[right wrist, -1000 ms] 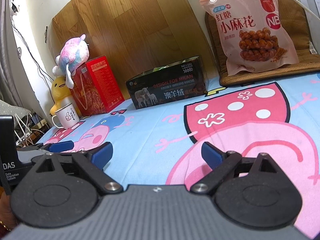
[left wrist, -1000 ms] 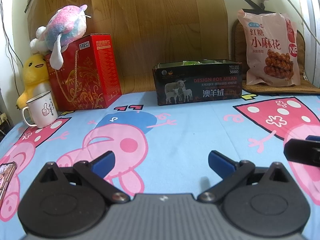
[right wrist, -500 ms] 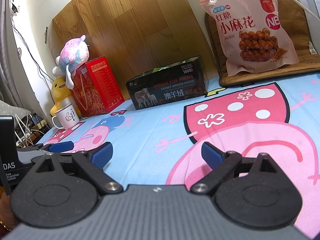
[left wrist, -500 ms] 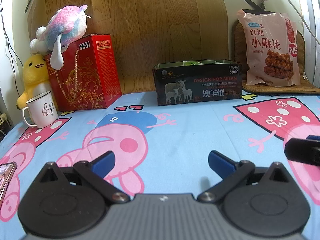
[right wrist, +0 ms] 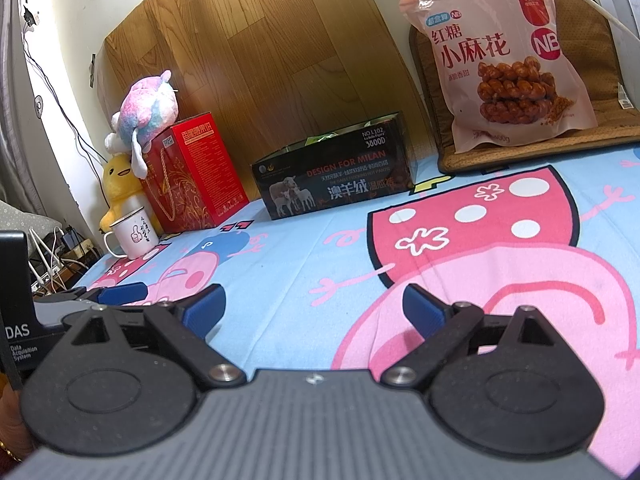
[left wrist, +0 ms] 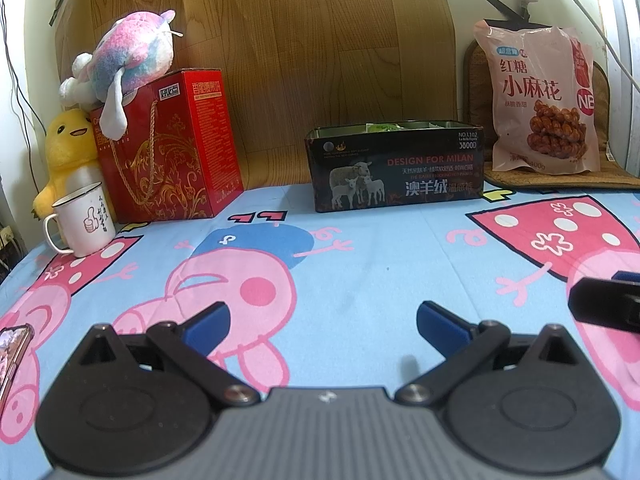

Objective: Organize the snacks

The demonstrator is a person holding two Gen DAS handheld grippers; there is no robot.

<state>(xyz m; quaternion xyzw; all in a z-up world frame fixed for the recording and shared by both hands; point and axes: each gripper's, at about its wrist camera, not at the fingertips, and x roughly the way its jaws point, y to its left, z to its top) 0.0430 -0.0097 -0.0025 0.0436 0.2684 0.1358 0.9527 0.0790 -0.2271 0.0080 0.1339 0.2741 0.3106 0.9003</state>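
Observation:
A pink snack bag (left wrist: pixel 540 100) with fried twists printed on it leans upright on a brown cushion at the back right; it also shows in the right wrist view (right wrist: pixel 508 60). A dark open tin box (left wrist: pixel 394 168) with sheep on its side stands at the back middle, with green packets inside; it also shows in the right wrist view (right wrist: pixel 334 184). My left gripper (left wrist: pixel 322 320) is open and empty, low over the cartoon sheet. My right gripper (right wrist: pixel 312 304) is open and empty, to the right of the left one.
A red gift box (left wrist: pixel 168 144) with a pink plush on top, a yellow duck plush (left wrist: pixel 66 152) and a white mug (left wrist: pixel 82 224) stand at the back left. A phone (left wrist: pixel 12 352) lies at the left edge. A wooden board (left wrist: pixel 320 48) leans on the wall.

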